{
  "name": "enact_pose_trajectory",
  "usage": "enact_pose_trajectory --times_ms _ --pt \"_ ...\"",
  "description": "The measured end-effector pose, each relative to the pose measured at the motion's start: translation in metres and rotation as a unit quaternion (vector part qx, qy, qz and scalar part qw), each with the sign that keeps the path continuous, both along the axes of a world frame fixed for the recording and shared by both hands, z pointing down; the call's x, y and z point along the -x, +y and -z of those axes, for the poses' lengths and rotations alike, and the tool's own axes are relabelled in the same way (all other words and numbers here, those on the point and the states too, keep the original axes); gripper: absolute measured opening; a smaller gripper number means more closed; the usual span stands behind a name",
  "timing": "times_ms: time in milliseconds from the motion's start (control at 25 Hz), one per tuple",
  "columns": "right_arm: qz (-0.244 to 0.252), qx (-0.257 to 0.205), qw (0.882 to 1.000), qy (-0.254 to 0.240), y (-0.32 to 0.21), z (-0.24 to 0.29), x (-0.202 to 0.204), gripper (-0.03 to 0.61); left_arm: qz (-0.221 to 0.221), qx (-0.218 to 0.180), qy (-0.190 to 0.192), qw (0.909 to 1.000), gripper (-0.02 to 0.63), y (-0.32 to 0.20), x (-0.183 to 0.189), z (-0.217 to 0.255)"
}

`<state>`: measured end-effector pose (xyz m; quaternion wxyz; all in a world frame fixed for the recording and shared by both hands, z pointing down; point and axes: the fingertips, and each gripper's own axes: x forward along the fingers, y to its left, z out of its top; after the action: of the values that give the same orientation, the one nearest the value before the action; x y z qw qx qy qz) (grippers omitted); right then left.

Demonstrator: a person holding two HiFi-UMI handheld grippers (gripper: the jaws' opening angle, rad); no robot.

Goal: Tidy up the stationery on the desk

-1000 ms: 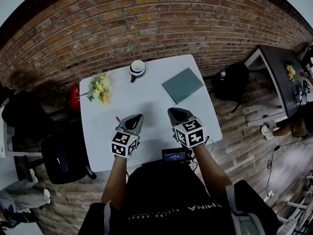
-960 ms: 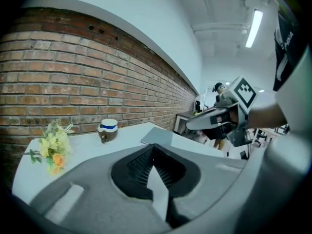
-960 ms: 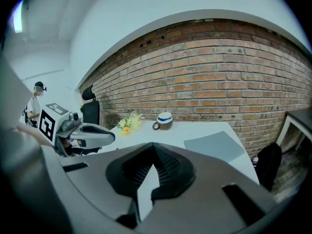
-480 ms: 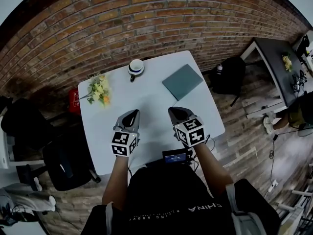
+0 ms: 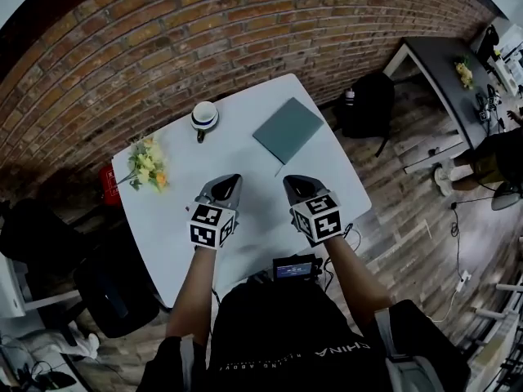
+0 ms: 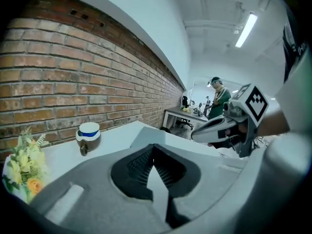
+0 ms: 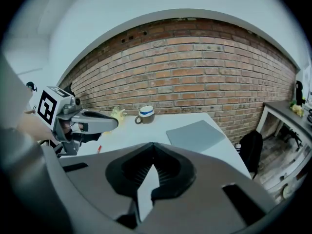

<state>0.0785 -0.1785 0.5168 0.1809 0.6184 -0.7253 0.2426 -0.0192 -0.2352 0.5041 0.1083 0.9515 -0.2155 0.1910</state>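
Observation:
A grey-green notebook (image 5: 287, 129) lies at the far right of the white table (image 5: 245, 239). A red pen (image 5: 187, 208) shows as a small tip just left of my left gripper (image 5: 230, 179); the right gripper view shows the red pen (image 7: 99, 149) too. Both grippers hover over the middle of the table, side by side. My left gripper (image 6: 153, 146) is shut with nothing in it. My right gripper (image 5: 291, 181) is shut and empty as well, its jaws (image 7: 153, 145) pointing toward the notebook (image 7: 195, 134).
A white cup with a blue band (image 5: 203, 115) stands at the far edge, and a bunch of flowers (image 5: 145, 166) at the far left. A brick wall runs behind the table. A black backpack (image 5: 368, 104) sits on the floor to the right, a black chair (image 5: 114, 292) to the left.
The head view has swung, so the table sits more to the left and tilted. Both grippers have shifted a little farther over the table and stay shut and empty.

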Motion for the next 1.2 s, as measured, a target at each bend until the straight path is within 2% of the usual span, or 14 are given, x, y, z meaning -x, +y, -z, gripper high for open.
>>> enact_pose_trajectory --times_ms 320,400,480,840,1200 --pt "-0.046 0.032 0.998 -0.015 -0.033 -0.035 -0.065 0.011 -0.002 0.034 -0.025 0.9991 0.008 -0.040 -0.058 -0.037" --pt "-0.054 0.041 0.997 -0.026 -0.044 -0.045 -0.079 0.080 -0.003 0.039 -0.034 0.9987 0.030 -0.054 -0.070 -0.046" --pt "-0.065 0.049 0.996 -0.034 -0.054 -0.054 -0.094 0.092 -0.009 0.045 -0.047 0.9979 0.083 -0.067 -0.082 -0.056" --pt "-0.108 0.089 0.987 -0.079 -0.083 -0.102 -0.139 0.187 -0.036 0.068 -0.101 0.9919 0.187 -0.114 -0.137 -0.098" --pt "-0.148 0.105 0.977 -0.116 -0.100 -0.129 -0.157 0.261 -0.048 0.114 -0.142 0.9821 0.209 -0.145 -0.164 -0.137"
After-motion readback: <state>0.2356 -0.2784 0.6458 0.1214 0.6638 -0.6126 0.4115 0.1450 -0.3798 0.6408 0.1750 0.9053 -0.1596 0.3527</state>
